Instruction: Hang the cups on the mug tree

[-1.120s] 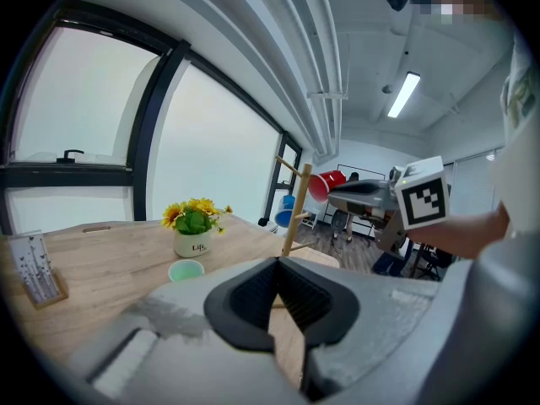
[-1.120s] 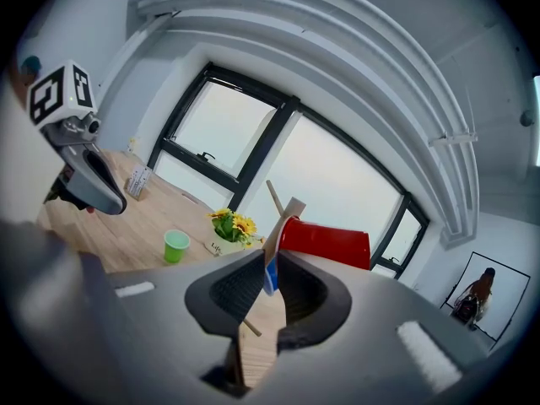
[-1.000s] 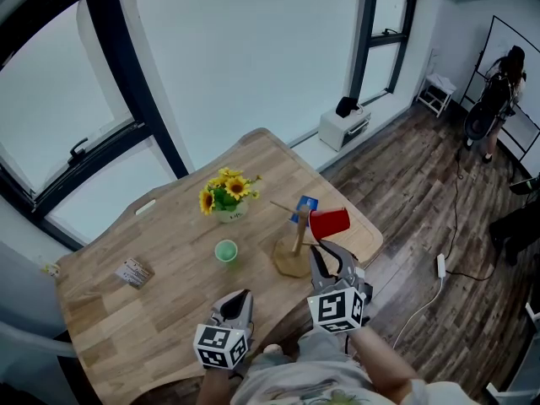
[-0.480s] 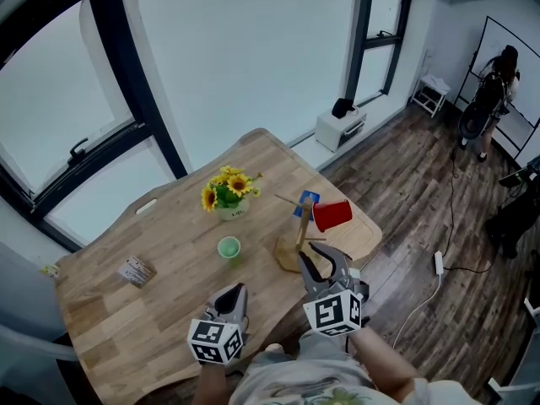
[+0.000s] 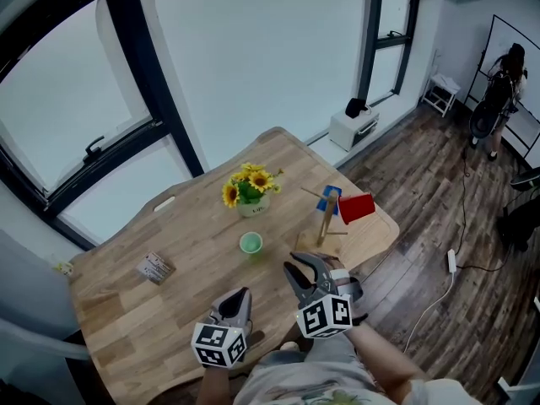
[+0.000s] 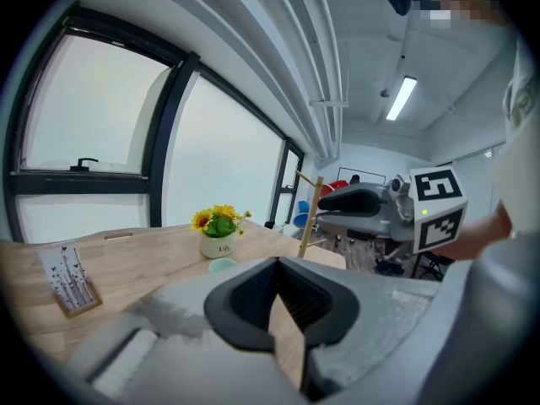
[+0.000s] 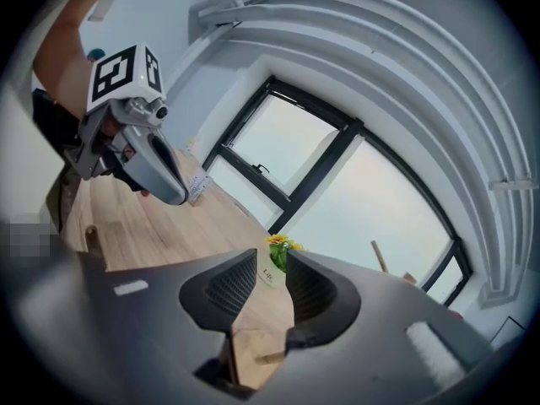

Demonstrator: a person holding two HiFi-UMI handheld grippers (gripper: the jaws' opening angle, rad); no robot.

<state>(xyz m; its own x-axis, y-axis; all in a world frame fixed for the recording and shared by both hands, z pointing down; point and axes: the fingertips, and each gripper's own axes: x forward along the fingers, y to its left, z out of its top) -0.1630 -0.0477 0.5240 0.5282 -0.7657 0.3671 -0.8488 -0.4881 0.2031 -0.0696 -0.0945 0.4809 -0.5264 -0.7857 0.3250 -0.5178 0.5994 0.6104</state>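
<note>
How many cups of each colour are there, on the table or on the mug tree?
Red cup: 1
Blue cup: 1
Green cup: 1
Total: 3

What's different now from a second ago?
The right tongs have just been opening: they let go of the red cup, which hangs on the tree, and pulled back toward the person, empty. The blue cup, green cup, flowers and shut left tongs stayed as they were.

Left hand-held gripper (image 5: 240, 295) closed; right hand-held gripper (image 5: 305, 268) empty, jaws just opened.
</note>
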